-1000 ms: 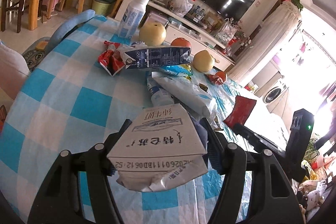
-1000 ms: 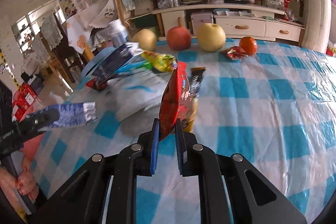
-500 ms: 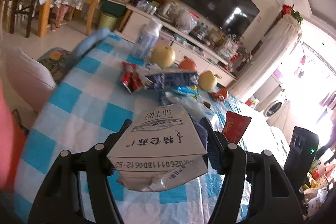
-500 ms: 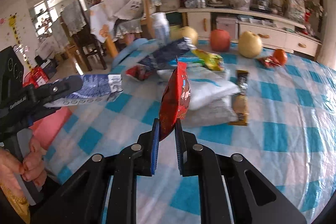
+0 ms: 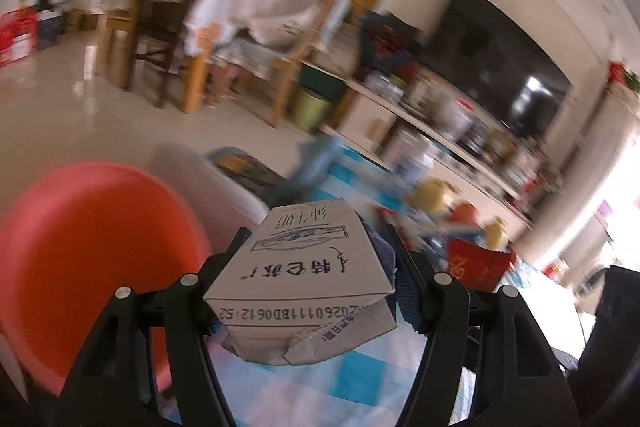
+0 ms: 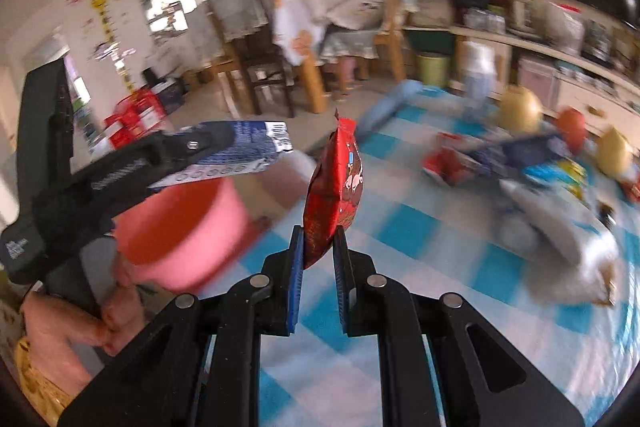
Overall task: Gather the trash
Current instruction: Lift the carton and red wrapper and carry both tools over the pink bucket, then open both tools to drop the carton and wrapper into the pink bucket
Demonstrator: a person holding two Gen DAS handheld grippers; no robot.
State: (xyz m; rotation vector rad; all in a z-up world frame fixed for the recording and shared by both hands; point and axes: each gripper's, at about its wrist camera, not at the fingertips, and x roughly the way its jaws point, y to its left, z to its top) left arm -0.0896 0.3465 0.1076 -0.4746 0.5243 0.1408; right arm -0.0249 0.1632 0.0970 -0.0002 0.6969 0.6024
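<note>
Left hand-held gripper (image 5: 308, 267): clamped on a flattened milk carton (image 5: 304, 267), which is squeezed across its width between the two fingers and carried in the air beside a red bin (image 5: 92, 251).
Right hand-held gripper (image 6: 318, 251): pinching the bottom edge of a red snack bag (image 6: 334, 183), which stands upright above the jaws over the edge of the bench (image 6: 420, 267).
Carton, handling: it looks empty, light and already creased; stiff card, so the side grip should hold it, though the torn end may buckle.
Snack bag, handling: thin, glossy foil, probably slippery and near weightless; the sealed edge is the firmest place to hold.
Carton, writing: Chinese characters seen upside down, plus a stamped code reading roughly "0260111BD0612:52".
Snack bag, writing: a cartoon picture; lettering too blurred to read.
Bin: red, open-topped, beside the bench and below the carton in the right wrist view.
Bench, remaining: blue-check cloth with more wrappers and fruit, blurred.
</note>
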